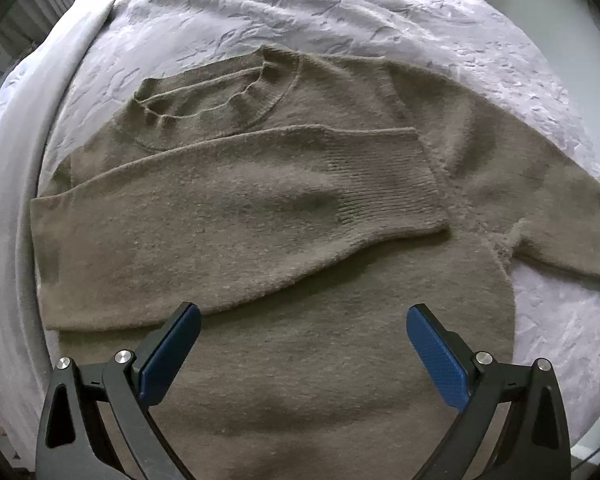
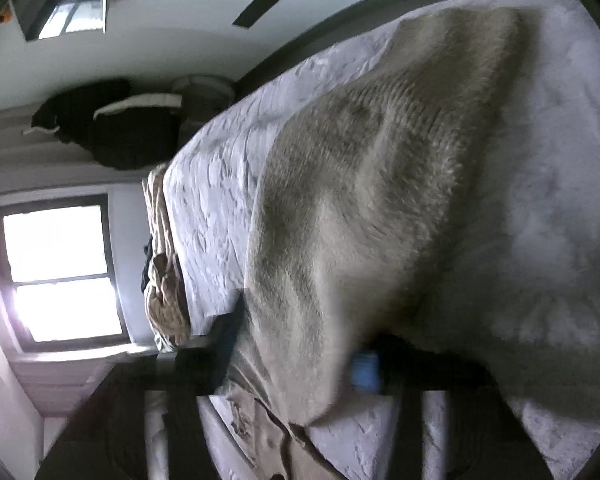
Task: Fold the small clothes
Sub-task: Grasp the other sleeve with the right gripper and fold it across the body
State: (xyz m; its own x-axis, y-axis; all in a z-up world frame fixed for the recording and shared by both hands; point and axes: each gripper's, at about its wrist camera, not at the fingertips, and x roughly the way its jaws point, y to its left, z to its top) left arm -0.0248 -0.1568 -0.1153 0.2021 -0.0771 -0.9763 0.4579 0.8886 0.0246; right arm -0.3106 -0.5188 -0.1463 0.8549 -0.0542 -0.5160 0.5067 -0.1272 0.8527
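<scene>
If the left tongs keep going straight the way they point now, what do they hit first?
Most likely the sweater body: the open left tongs point steeply down over its lower front, just below the folded-over sleeve. Nothing sits between them and the knit.

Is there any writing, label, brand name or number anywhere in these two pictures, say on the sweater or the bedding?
None can be read.
The taupe knit sweater shows no tag or print.
The white bedspread bears only an embossed pattern, no letters.
The blue pads of the left tool carry only a fine texture.
The right wrist view is blurred; no text shows there either.
</scene>
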